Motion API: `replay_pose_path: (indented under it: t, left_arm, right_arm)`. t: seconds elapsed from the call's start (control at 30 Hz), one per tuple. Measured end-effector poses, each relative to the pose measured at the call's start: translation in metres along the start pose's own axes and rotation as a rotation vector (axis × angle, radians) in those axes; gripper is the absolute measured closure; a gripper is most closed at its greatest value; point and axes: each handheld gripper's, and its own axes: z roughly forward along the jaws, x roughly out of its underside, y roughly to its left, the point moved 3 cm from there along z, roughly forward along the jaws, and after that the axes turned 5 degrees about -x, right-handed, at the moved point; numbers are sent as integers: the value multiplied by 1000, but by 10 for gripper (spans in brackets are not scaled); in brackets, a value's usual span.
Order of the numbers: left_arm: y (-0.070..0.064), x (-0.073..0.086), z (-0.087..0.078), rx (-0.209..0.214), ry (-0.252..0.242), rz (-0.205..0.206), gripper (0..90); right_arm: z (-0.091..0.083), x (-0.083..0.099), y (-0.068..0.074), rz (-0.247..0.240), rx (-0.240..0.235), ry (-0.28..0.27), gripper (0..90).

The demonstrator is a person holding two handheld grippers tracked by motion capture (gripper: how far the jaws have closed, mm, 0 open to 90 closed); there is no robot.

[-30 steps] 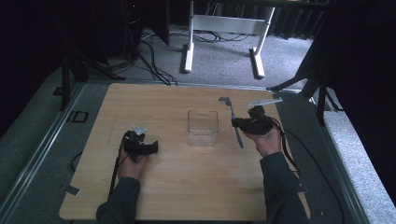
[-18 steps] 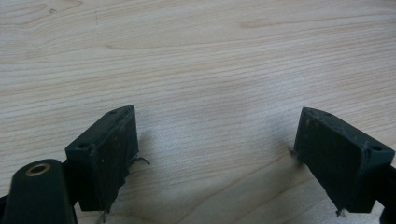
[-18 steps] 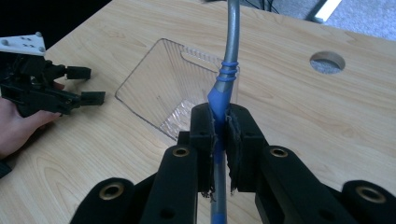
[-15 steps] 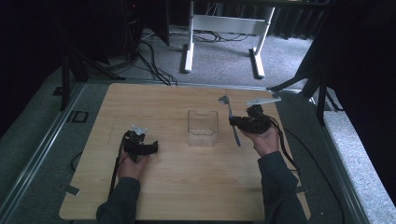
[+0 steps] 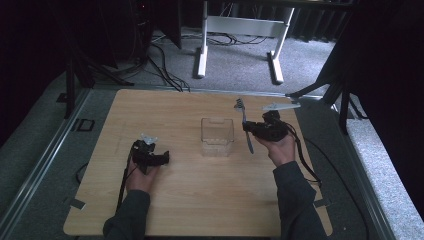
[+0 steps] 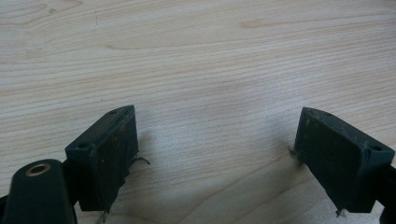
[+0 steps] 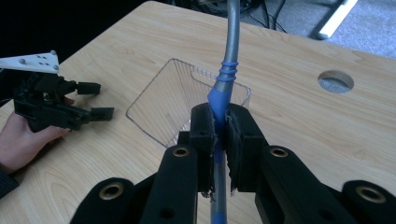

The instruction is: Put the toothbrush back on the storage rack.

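Note:
A clear plastic box (image 5: 217, 136) stands empty near the middle of the wooden table (image 5: 190, 200). Just right of it, my right gripper (image 5: 248, 128) is shut on the blue handle of a metal utensil (image 5: 244, 122), whose metal end points to the far side. In the right gripper view the utensil (image 7: 223, 88) rises from between the pads of the right gripper (image 7: 220, 126), over the box (image 7: 177, 102). My left gripper (image 5: 165, 157) rests low on the table at the left, open, with bare wood between its jaws (image 6: 215, 140). The left gripper (image 7: 93, 100) also appears beyond the box.
A round hole (image 7: 335, 81) is cut in the tabletop at the far right. Behind the table stand a white desk frame (image 5: 202, 45) and loose cables (image 5: 160, 60) on grey carpet. Dark stands flank the table on both sides.
The right gripper with the utensil has shifted slightly left, toward the box. The left gripper has stayed where it was.

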Motion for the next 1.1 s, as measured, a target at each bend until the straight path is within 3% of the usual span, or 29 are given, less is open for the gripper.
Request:
replay_pose_path:
  t: [1.1]
  left_arm:
    - [0,0,0,0,0,0,140]
  right_arm:
    - [12,-8,2,21,-32,-77,813]
